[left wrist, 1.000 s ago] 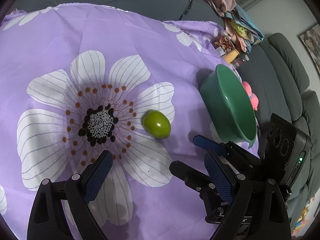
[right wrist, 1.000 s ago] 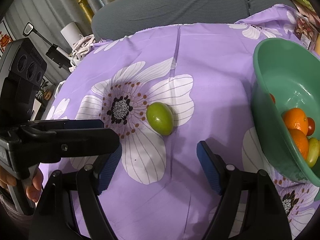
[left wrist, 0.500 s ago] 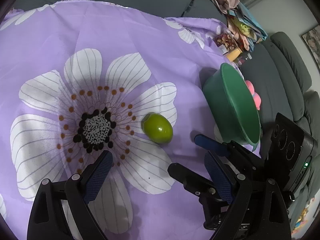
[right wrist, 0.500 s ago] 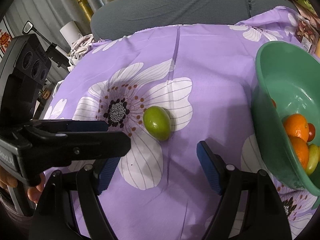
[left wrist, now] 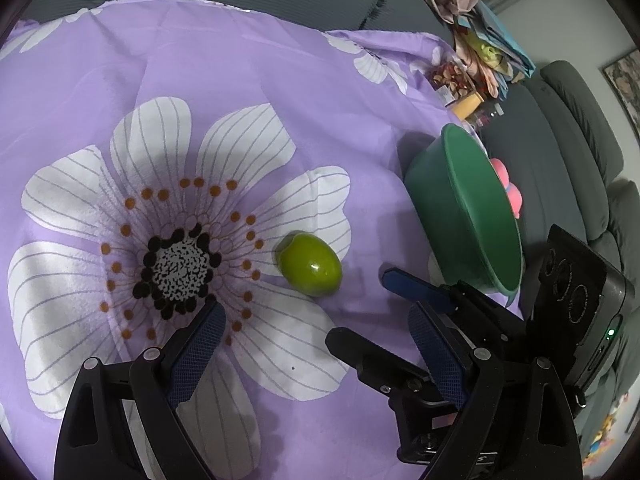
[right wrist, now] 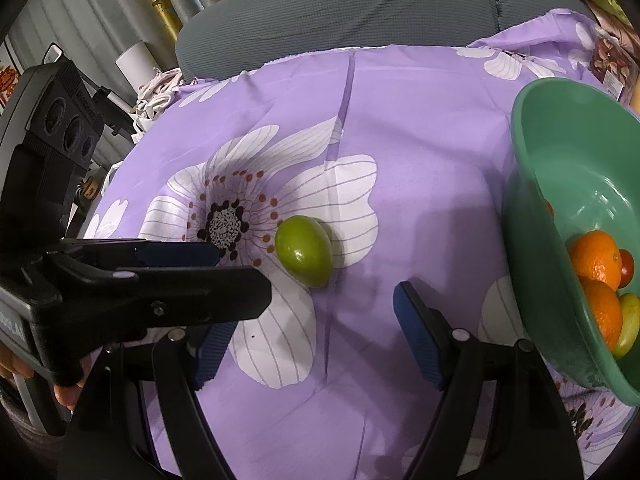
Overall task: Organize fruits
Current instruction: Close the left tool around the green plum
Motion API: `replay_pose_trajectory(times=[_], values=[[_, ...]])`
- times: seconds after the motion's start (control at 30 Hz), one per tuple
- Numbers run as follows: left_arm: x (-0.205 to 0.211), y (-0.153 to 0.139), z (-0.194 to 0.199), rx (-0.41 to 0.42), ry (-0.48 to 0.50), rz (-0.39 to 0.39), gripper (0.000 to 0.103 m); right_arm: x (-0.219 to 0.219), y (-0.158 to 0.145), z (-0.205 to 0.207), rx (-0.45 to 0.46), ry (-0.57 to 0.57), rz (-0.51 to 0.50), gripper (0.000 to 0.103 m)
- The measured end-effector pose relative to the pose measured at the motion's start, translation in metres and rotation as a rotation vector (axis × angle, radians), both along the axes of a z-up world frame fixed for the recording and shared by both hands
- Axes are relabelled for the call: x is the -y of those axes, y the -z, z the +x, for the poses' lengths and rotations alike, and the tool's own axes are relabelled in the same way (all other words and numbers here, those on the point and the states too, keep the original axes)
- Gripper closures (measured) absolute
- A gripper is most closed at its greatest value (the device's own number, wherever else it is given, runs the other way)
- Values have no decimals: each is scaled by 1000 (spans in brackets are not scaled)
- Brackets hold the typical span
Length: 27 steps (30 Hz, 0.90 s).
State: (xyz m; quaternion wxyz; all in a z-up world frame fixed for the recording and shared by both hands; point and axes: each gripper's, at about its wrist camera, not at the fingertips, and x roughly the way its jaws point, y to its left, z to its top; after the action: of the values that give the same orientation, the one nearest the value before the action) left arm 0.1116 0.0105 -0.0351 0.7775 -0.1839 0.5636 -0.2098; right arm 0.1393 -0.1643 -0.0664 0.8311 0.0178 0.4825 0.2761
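Green fruit (left wrist: 310,266) on the purple cloth (left wrist: 280,80), just ahead of both spread, empty claws: left claw (left wrist: 316,334), right claw (right wrist: 310,334).

Even, moderately bright indoor light; both fisheye views are sharp at centre, bowing straight lines and vignetting to black at the corners. Soft shadows fall on the purple cloth (left wrist: 248,80) ahead of each tool, and small glare spots mark the green fruit (left wrist: 310,264).

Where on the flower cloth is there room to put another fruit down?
Bare purple cloth stretches between the green fruit and the sofa back. The side by the green bowl is crowded, as is the near edge where both grippers hover.
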Motion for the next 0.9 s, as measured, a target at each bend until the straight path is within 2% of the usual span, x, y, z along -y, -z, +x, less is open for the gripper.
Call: replay_pose_trajectory(times=[0.9], values=[[4,0,5,-6,7,-6,11,1,2,2,-3,3,-5,25]])
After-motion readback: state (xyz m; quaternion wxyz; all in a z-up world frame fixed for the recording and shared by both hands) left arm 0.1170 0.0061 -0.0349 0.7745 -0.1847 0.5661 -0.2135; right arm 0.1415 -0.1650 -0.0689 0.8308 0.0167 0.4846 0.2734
